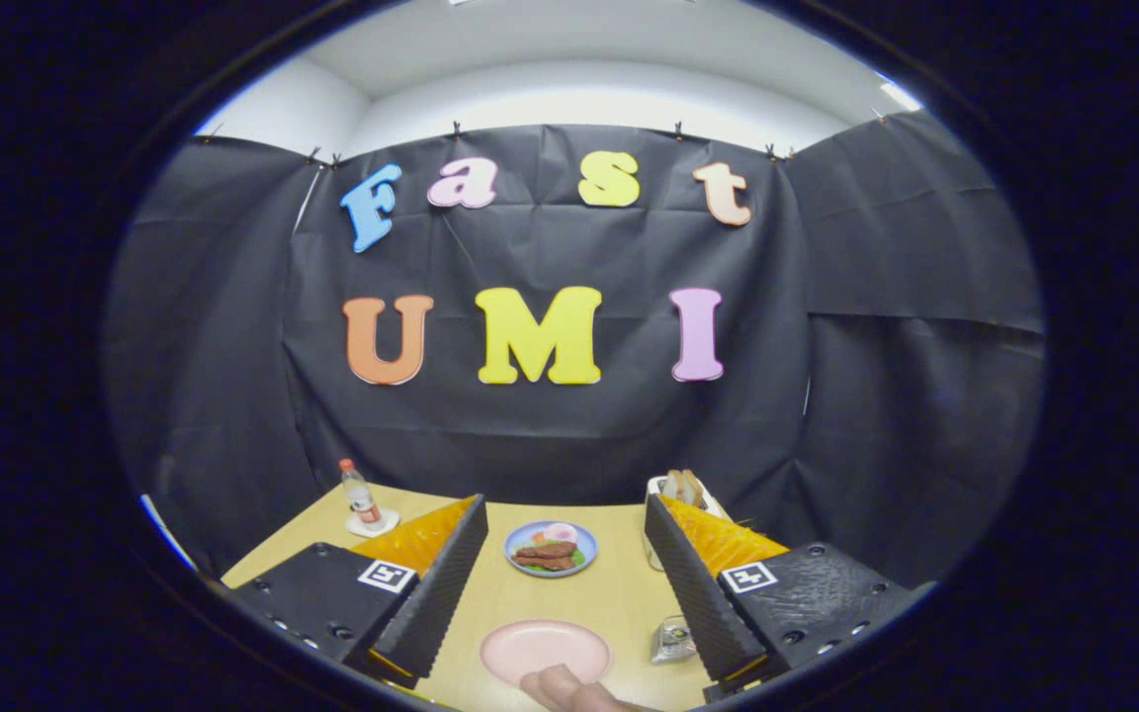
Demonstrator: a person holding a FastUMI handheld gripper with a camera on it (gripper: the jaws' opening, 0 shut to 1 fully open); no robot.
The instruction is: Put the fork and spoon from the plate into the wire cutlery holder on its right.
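The gripper [566,539] stands wide open above the wooden table [619,593], holding nothing, with bare tabletop showing in the gap between its fingers. Low in that gap lies an empty pink plate [542,648], a person's fingers [565,689] at its near rim; beyond it, just ahead of the fingertips, sits a blue plate of food [551,548]. A wire holder [673,640] shows partly beside the right finger; a white container [683,489] stands behind that fingertip, and a small bottle [360,494] near the table's far left edge.
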